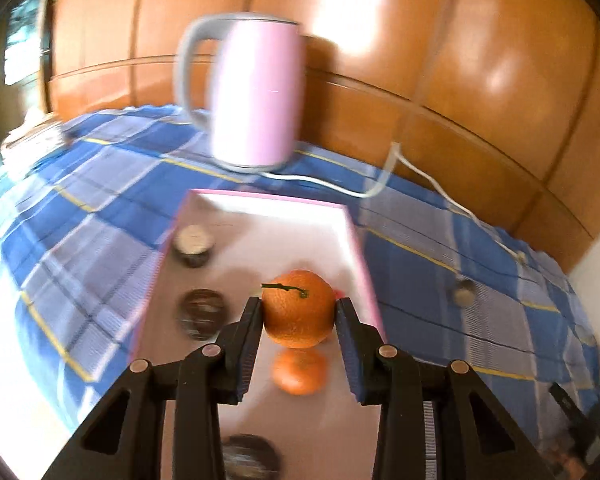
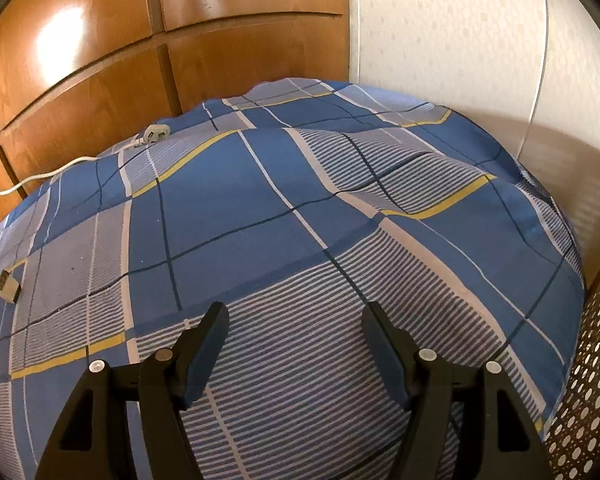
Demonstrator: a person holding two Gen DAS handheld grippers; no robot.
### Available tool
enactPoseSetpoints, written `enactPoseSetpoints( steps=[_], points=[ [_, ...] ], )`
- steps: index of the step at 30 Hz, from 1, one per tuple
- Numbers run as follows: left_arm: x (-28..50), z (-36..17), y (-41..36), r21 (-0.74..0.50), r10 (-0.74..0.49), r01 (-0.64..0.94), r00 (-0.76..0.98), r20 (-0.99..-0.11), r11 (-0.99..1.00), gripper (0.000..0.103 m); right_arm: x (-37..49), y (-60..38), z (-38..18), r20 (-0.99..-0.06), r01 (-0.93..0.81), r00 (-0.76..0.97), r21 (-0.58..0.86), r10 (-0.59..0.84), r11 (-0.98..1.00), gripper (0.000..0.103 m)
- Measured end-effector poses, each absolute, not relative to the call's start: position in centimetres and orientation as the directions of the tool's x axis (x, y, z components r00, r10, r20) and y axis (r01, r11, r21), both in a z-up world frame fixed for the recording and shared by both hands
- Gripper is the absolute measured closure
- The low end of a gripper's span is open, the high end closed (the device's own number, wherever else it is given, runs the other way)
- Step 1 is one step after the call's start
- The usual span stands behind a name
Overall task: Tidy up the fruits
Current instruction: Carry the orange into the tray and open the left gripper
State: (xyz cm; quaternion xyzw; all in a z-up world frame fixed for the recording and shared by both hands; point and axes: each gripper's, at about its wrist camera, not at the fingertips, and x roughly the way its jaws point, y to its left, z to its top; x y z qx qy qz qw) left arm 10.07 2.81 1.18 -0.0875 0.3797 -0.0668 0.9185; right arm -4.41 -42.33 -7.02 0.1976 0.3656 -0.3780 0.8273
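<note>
My left gripper [image 1: 298, 312] is shut on an orange tangerine [image 1: 299, 310] with a green stem and holds it above a pink-rimmed tray [image 1: 362, 252]. A second tangerine [image 1: 299, 374] lies on the tray right below it. Three dark round fruits lie on the tray's left side: one at the far left [image 1: 192, 244], one in the middle [image 1: 202, 312] and one near the bottom edge [image 1: 250, 456]. My right gripper [image 2: 294, 320] is open and empty over the blue checked cloth [image 2: 260, 208].
A pink kettle [image 1: 256, 92] with a grey handle stands behind the tray; its white cord [image 1: 384, 184] runs right to a plug [image 2: 156, 134]. A small round object [image 1: 464, 292] lies on the cloth right of the tray. Wooden cabinet doors stand behind. A perforated basket [image 2: 588, 380] is at right.
</note>
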Motion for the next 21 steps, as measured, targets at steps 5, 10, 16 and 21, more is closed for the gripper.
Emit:
enactPoseSetpoints(
  steps=[5,10,16,21],
  points=[
    [10.6,0.6,4.9,-0.194,-0.136,-0.001,0.71,-0.691,0.981,0.065,-4.3,-42.3,-7.1,-0.756,0.769,0.442,0.041,-0.484,0.638,0.032],
    [11.4,0.7,5.0,-0.166,-0.114,-0.002,0.717,-0.688,0.986,0.065,-4.2,-42.3,-7.1,-0.759,0.768,0.438,0.037,-0.482,0.64,0.032],
    [12.6,0.4,4.8,-0.151,-0.1,-0.008,0.713,-0.694,0.989,0.065,-4.0,-42.4,-7.1,-0.763,0.769,0.432,0.031,-0.482,0.639,0.031],
    [13.2,0.0,4.9,-0.143,-0.089,-0.018,0.708,-0.7,0.99,0.065,-4.0,-42.4,-7.1,-0.764,0.767,0.43,0.028,-0.482,0.641,0.031]
  ],
)
